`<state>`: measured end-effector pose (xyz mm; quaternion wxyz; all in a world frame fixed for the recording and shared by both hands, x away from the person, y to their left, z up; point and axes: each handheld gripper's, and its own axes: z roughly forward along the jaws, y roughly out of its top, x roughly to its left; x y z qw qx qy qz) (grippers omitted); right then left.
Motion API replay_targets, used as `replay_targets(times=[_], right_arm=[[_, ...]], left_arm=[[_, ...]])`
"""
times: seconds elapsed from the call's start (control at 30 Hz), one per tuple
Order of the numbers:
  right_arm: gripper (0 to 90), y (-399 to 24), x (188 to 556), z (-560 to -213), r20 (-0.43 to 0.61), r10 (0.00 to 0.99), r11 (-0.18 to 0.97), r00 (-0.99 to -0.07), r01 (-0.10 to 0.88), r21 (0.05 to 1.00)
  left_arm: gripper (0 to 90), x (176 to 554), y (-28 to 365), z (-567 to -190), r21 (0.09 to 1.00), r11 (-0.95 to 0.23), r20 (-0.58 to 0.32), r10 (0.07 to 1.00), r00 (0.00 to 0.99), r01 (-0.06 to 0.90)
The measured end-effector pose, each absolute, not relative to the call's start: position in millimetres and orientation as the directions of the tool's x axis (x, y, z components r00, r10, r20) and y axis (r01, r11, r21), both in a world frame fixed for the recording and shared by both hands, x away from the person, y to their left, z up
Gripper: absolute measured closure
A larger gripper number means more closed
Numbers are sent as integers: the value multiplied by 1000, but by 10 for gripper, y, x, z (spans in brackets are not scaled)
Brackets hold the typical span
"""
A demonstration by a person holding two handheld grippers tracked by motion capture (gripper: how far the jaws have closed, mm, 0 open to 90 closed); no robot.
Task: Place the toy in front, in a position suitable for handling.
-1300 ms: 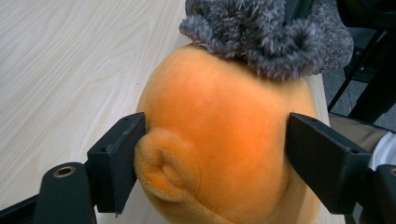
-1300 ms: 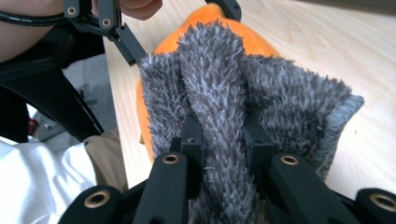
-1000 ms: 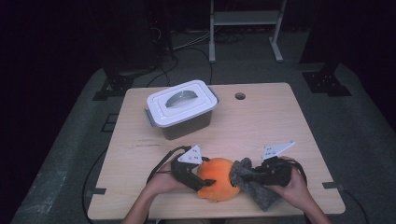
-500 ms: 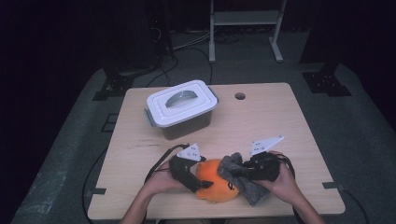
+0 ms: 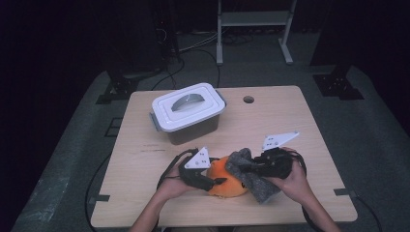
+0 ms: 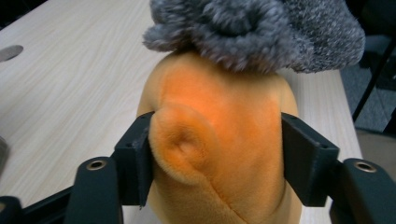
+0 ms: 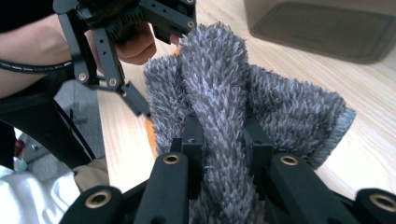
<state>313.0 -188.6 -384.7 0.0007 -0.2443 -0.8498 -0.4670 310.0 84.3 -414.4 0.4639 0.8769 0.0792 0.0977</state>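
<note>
An orange plush toy lies on the near middle of a pale wooden table, just in front of the person. A grey fuzzy cloth is draped over the toy's right side and top, touching it and trailing down onto the tabletop toward the near edge. In the left gripper view the orange plush toy sits between the two black jaws, a rounded ear-like bump facing the camera, with the grey fuzzy cloth bunched across its top. The left gripper, held in the person's left hand, has just been closing its jaws, and both pads now press against the toy's sides, so it is clamped on the toy. The right gripper, held in the person's right hand, reaches in from the right; in the right gripper view its jaws stand close together, pinching a fold of the grey fuzzy cloth, which rises between them and spreads out to either side. The same view shows the left gripper just beyond the cloth. Farther back on the table, left of centre and well apart from the toy, stands a storage box with a white lid shut on top of it.
</note>
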Motion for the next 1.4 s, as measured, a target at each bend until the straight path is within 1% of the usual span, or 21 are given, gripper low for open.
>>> replay_targets(times=[0.03,0.17,0.2,0.3,0.4,0.43,0.47,0.53,0.6,0.67,0.77,0.87,0.93,1.03,1.2,1.27,1.3,1.33,1.37,1.4], right_arm=[[745,-1886,3130,-3847,229,415,444,-881,416,793],[745,-1856,3113,-3974,221,411,463,-884,412,785],[745,-1878,3107,-4002,226,415,460,-881,417,784],[745,-1989,3110,-4090,248,434,441,-866,444,780],[746,-2129,3141,-4172,262,471,422,-842,476,772],[746,-2182,3158,-4196,278,484,406,-830,494,769],[746,-2230,3176,-4216,292,492,394,-820,509,765],[746,-2278,3194,-4236,310,496,384,-811,526,759],[747,-2265,3176,-4195,286,509,400,-812,517,756],[748,-2236,3144,-4097,252,508,412,-824,489,769],[748,-2112,3096,-3929,234,468,413,-852,445,795],[748,-1902,3058,-3814,193,421,451,-886,389,803],[747,-1796,3050,-3795,159,411,485,-898,363,795],[747,-1804,3079,-3822,158,415,495,-896,368,787],[745,-1995,3146,-3921,197,459,458,-866,421,783],[744,-2039,3148,-3969,217,461,448,-860,437,780],[744,-2040,3140,-3977,223,460,446,-859,441,778],[744,-2032,3122,-3985,222,457,448,-861,439,779],[744,-2013,3100,-3992,223,451,449,-864,436,780],[744,-1988,3077,-3998,226,438,453,-870,431,780]], left_arm=[[340,3100,843,-4144,829,-557,98,230,968,48],[305,3148,925,-4192,822,-558,39,251,967,112],[288,3160,935,-4197,823,-555,24,253,967,125],[196,3196,958,-4179,818,-552,-18,262,965,165],[185,3207,1004,-4172,809,-559,-36,261,965,182],[215,3211,1016,-4182,809,-558,-49,250,967,186],[303,3213,1017,-4195,815,-549,-59,236,970,183],[362,3213,974,-4194,817,-548,-51,240,969,179],[392,3210,934,-4174,813,-553,-43,251,967,180],[399,3202,924,-4172,813,-553,-42,253,967,181],[399,3169,901,-4171,814,-557,-28,245,969,164],[391,3137,871,-4175,811,-566,-5,243,970,146],[384,3137,882,-4213,807,-570,-10,246,969,153],[385,3158,927,-4241,811,-562,-26,249,968,166],[381,3169,929,-4252,814,-557,-26,247,969,164],[353,3172,919,-4235,810,-559,-38,249,968,176],[308,3172,919,-4235,810,-559,-38,249,968,176],[249,3182,901,-4200,806,-558,-56,264,963,200],[202,3184,896,-4186,820,-530,-75,274,959,216],[183,3182,888,-4173,836,-496,-102,277,955,233]])
